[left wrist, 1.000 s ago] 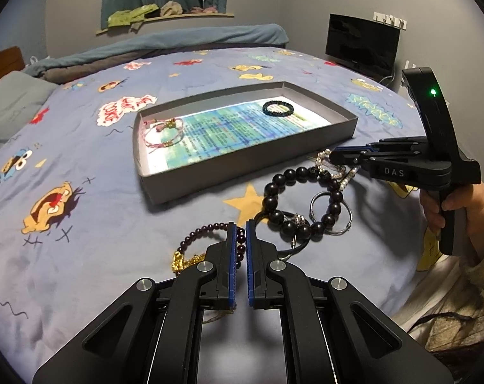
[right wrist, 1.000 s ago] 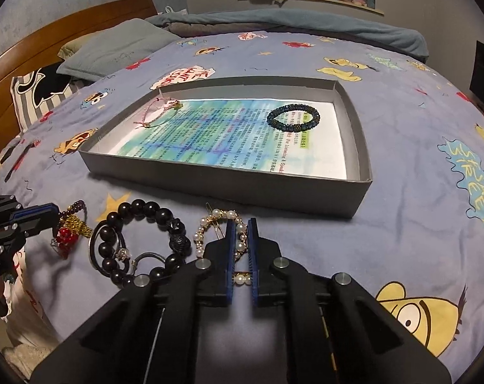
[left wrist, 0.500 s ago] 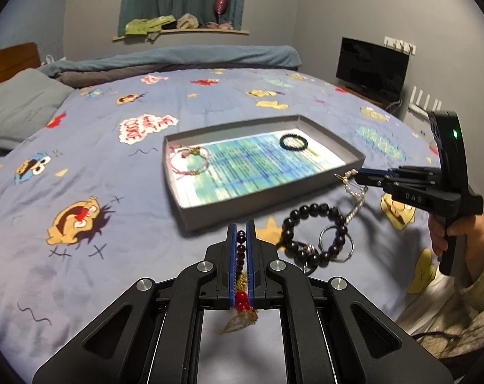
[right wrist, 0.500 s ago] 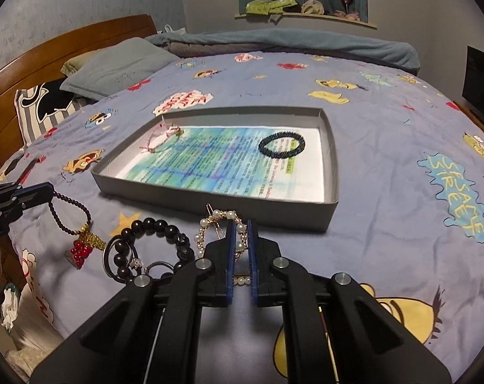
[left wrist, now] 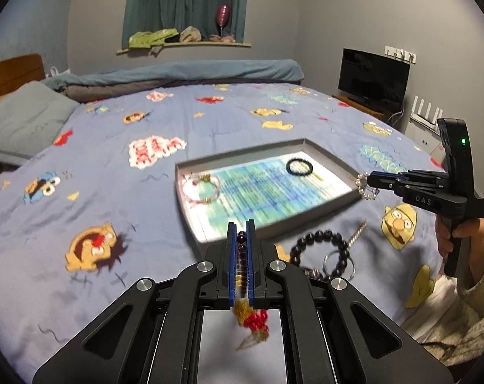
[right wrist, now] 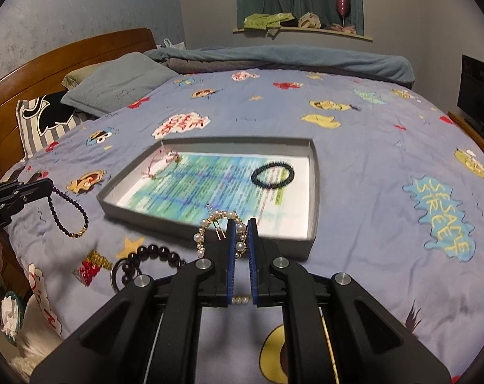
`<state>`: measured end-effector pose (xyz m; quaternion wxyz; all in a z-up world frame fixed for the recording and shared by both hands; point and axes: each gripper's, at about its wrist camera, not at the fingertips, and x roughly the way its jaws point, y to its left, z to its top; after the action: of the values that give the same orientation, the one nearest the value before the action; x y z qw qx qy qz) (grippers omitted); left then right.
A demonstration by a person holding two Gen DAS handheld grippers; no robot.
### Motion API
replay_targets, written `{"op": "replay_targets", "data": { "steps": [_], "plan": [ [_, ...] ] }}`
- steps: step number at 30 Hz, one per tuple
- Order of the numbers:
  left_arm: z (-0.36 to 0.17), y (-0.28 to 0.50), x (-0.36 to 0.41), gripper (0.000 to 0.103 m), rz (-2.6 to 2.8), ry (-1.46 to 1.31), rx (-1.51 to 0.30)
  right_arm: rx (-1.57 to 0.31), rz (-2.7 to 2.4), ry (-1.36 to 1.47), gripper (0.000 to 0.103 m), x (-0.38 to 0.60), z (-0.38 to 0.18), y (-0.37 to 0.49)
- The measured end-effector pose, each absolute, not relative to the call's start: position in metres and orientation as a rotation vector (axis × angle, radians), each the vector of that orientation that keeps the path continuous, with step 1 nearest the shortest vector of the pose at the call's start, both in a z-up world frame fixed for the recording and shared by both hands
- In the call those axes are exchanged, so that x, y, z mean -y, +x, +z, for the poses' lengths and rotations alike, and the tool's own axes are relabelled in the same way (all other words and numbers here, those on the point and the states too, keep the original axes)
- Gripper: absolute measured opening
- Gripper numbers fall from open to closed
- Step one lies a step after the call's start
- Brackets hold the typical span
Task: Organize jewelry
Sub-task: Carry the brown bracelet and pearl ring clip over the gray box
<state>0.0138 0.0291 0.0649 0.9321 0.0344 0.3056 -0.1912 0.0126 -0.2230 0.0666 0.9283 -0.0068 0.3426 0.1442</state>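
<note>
In the left wrist view, the left gripper [left wrist: 241, 240] is pinched nearly closed on a dark purple bead bracelet [left wrist: 241, 249], whose gold and red charm dangles below the jaws, clear of the bedspread [left wrist: 114, 166]. Ahead lies the grey tray [left wrist: 274, 220] with 2 pieces already inside: a pink cord bracelet [left wrist: 201, 188] near its left end and a small black bracelet [left wrist: 300, 167] near its right end. Off to the right, the right gripper [left wrist: 370, 184] carries a pearl piece in the air beside the tray's right end. A large black bead bracelet [left wrist: 318, 249] with metal rings lies on the bedspread in front of the tray, not yet picked up. In the right wrist view, the right gripper [right wrist: 241, 243] is clamped tight on the pearl bracelet [right wrist: 221, 230], lifted just short of the tray's near wall [right wrist: 210, 235]. The left gripper [right wrist: 34, 188] shows at the left edge with the purple strand hanging from it. Judging by this, 2 items are stored, 2 are held and not yet lowered into the tray, and 1 waits on the bed.
</note>
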Motion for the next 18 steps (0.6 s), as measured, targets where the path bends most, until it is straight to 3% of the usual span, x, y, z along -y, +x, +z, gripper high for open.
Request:
{"op": "replay_targets", "data": {
  "steps": [9,18],
  "plan": [
    [0.091,0.058,-0.017,0.006,-0.412,0.056,-0.589,-0.696,0.252,-0.035,0.007,0.220,0.074,0.048],
    [0.073,0.102,0.020,0.006,-0.453,0.080,-0.612,-0.759,0.187,-0.056,0.007,0.219,0.049,0.080]
  ]
}}
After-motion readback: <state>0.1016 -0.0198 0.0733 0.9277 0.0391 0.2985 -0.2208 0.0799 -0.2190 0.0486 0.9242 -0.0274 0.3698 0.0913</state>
